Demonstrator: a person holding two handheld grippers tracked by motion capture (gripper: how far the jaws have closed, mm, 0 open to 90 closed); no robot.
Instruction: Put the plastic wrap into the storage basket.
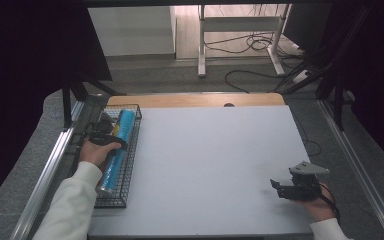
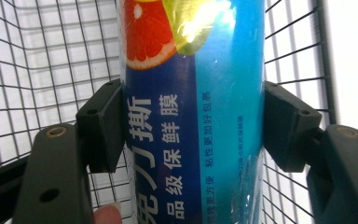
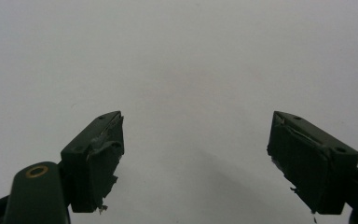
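Both left gripper [image 2: 193, 126] pads clamp a blue "保鲜膜" roll [image 2: 193, 93]; right gripper [image 3: 196, 163] gapes empty.

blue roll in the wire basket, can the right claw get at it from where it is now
Probably not without a long move. The right claw sits open at the near right of the white table, while the blue roll lies in the wire basket at the far left, already clamped by the left claw.
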